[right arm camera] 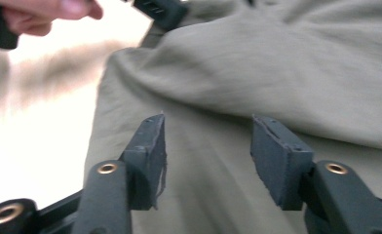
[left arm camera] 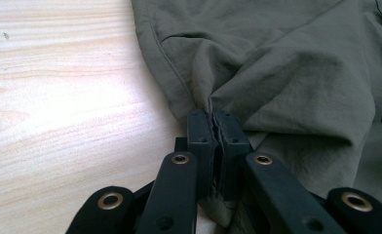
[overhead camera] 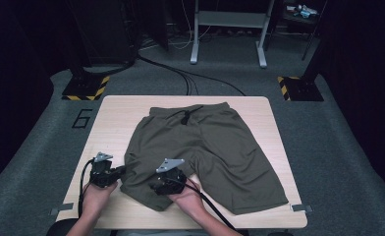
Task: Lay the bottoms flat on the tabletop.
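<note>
From high above the near side we look forward and down over the whole bench [overhead camera: 112, 105]. Each claw camera sits close above the cloth, looking along its jaws. All three views share the shorts [overhead camera: 215, 147] leg at seven o'clock.

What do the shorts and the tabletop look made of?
Shorts: olive woven cloth, matte, probably light synthetic or cotton blend; soft creases bunch where the left gripper pinches a leg edge. Tabletop: pale wood or wood-look laminate, smooth with slight sheen; grain lines show in the left gripper view.
</note>
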Demonstrator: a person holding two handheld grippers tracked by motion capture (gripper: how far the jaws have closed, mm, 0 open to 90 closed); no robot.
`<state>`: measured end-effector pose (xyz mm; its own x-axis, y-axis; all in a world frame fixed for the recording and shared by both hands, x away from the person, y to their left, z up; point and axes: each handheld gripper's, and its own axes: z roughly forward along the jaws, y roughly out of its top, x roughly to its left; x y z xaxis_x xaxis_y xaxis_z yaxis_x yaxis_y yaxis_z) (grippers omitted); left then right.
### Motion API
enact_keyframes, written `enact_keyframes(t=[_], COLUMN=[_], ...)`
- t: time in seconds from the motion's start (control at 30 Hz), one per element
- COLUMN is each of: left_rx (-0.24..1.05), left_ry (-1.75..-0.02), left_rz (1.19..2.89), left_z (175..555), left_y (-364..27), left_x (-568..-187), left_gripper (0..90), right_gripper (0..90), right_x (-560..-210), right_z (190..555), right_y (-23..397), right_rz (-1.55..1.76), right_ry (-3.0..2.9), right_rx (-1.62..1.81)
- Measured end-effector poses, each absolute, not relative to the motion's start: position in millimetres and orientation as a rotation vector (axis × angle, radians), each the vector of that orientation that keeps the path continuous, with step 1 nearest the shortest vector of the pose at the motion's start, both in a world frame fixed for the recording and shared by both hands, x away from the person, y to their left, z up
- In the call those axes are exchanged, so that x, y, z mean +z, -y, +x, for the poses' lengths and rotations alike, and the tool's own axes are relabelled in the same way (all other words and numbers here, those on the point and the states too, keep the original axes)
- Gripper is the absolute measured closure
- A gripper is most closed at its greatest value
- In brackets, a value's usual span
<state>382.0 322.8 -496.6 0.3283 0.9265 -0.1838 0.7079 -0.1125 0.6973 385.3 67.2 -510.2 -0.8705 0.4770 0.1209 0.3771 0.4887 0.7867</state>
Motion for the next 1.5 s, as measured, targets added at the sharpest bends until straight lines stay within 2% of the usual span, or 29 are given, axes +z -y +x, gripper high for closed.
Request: enact_keyframes(t=[0.2,0.27,0.3,0.4,0.43,0.47,0.5,0.53,0.7,0.87,1.1,1.13,1.2,1.23,1.27,1.3,1.4,1.5], left_rx=[0.388,0.384,0.384,0.379,0.388,0.384,0.376,0.381,0.359,0.356,0.333,0.342,0.338,0.338,0.342,0.336,0.359,0.380], left_ry=[-1.445,-1.446,-1.446,-1.453,-1.451,-1.460,-1.470,-1.474,-1.507,-1.500,-1.453,-1.445,-1.442,-1.442,-1.429,-1.431,-1.414,-1.395], left_rz=[1.875,1.871,1.871,1.871,1.872,1.860,1.852,1.851,1.809,1.789,1.841,1.833,1.801,1.801,1.808,1.776,1.786,1.811], left_z=[382,382,382,382,382,382,382,382,383,383,378,378,377,377,377,377,379,385], left_y=[-327,-327,-327,-329,-330,-330,-332,-334,-342,-348,-344,-343,-342,-342,-343,-342,-342,-334], left_x=[-499,-499,-499,-498,-499,-499,-499,-499,-498,-497,-494,-493,-491,-491,-489,-488,-486,-483], left_gripper=[86.6,86.8,86.9,87.1,87.1,87.1,87.1,87.2,87.4,87.4,85.0,81.0,73.9,71.2,71.2,69.3,68.2,66.7], right_gripper=[42.3,49.5,49.5,67.0,83.0,83.0,88.8,89.7,90.0,90.0,89.6,87.7,75.7,65.9,65.9,61.0,62.6,68.4], right_x=[-525,-529,-529,-529,-529,-529,-529,-528,-519,-511,-502,-501,-500,-499,-499,-494,-489,-491], right_z=[372,366,366,364,363,363,362,363,366,369,372,373,374,376,376,377,381,392], right_y=[-82,-86,-86,-87,-86,-86,-85,-83,-68,-35,6,8,11,13,13,15,18,19], right_rz=[0.664,0.621,0.621,0.606,0.588,0.588,0.606,0.619,0.661,0.713,0.768,0.752,0.755,0.761,0.761,0.766,0.759,0.761], right_ry=[-2.641,-2.613,-2.613,-2.615,-2.628,-2.628,-2.627,-2.638,-2.695,-2.713,-2.704,-2.719,-2.706,-2.699,-2.699,-2.643,-2.579,-2.538], right_rx=[1.249,1.215,1.215,1.227,1.240,1.240,1.242,1.237,1.177,1.149,1.160,1.165,1.182,1.233,1.233,1.285,1.306,1.280])
